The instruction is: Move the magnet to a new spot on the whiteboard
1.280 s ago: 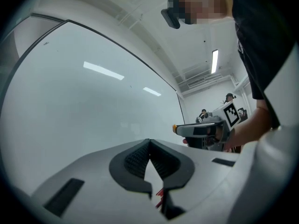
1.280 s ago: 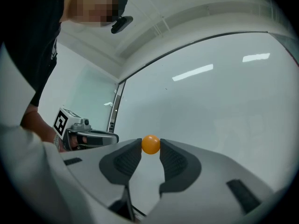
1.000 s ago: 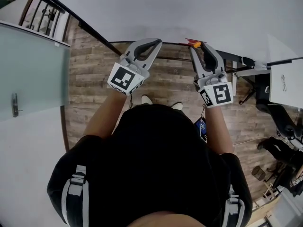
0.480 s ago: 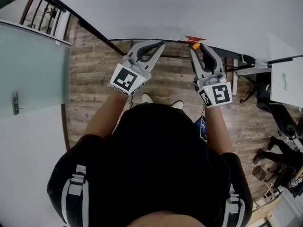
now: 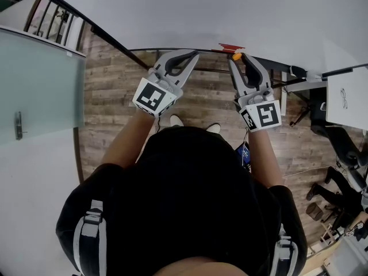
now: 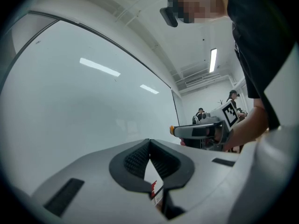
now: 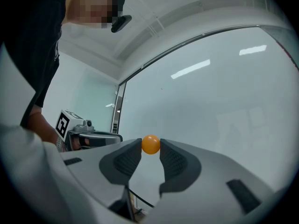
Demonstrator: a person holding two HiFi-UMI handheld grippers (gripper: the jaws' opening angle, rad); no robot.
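Both claws have edged closer to the whiteboard (image 5: 230,10) since a second ago. The right claw (image 5: 240,57) pinches the orange magnet (image 7: 150,144) at its very tips, twelve o'clock of its pads, right by the board's lower edge; whether it touches the board is unclear. The left claw (image 5: 193,53), at nine o'clock of the right one, has its jaws pressed together on nothing.

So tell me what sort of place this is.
Probably an office or lab workroom. A large whiteboard fills the space ahead, a fluorescent strip light hangs from the ceiling, and the floor is wood-look planking. Other people stand in the background.
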